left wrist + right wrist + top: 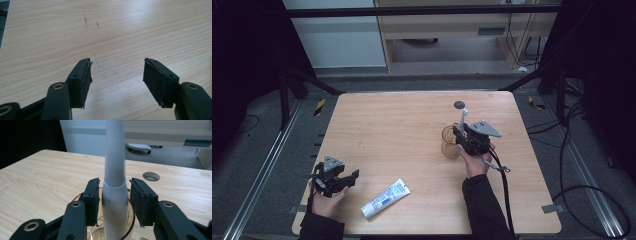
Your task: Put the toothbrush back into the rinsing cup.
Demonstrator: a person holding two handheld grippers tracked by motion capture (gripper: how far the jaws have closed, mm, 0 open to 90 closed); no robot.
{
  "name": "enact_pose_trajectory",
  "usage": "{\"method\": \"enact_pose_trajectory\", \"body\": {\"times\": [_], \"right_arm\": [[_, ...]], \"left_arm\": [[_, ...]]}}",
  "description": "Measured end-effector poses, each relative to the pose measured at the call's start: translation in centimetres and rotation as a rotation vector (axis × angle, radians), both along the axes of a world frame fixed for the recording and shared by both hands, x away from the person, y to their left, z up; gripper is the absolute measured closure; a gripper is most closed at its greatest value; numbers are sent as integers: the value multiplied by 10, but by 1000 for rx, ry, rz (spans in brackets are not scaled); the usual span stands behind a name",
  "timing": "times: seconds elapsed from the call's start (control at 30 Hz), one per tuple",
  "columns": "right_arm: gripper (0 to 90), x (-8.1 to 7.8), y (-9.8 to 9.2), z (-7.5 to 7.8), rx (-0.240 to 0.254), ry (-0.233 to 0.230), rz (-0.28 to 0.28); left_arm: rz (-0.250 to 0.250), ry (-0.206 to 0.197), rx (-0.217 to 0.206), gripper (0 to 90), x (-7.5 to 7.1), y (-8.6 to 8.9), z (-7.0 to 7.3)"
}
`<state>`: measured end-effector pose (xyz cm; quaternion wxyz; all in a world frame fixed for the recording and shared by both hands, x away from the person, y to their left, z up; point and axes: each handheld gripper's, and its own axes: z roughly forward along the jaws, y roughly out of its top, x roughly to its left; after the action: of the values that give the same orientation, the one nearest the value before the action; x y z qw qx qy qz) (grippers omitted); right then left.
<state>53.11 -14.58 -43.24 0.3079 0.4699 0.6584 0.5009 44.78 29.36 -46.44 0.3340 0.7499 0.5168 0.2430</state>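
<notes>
Now I see the white toothbrush standing upright in the glass cup, between my right gripper's narrowly parted jaws, the pads apparently just clear; my left gripper rests well apart, wide and empty.

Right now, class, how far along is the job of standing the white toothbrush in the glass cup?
Done: the white toothbrush stands in the clear glass cup. In hand: the right gripper is at it, jaws slightly apart around the handle. Left: withdraw that gripper; the white and blue toothpaste tube lies on the wooden table, and the left gripper is open, empty.
</notes>
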Motion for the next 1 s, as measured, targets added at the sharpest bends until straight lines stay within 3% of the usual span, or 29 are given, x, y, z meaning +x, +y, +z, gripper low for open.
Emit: {"method": "enact_pose_trajectory", "body": {"times": [0.13, 0.2, 0.43, 0.7, 1.0], "right_arm": [[544, 0, 0, 0, 0, 2, 3], [441, -1, 1, 0, 12, 16, 12], [286, -8, 0, 4, -24, 66, 24], [251, -24, -7, 14, -26, 79, 46], [238, -51, -31, 22, -24, 96, 86]], "left_arm": [[0, -1, -1, 386, 0, 0, 0], [-1, -1, -3, 386, 0, 0, 0], [-5, -5, -5, 393, -1, 0, 2], [-21, 4, -14, 418, -1, 0, 2], [-35, 10, -33, 491, -3, 0, 4]]}}
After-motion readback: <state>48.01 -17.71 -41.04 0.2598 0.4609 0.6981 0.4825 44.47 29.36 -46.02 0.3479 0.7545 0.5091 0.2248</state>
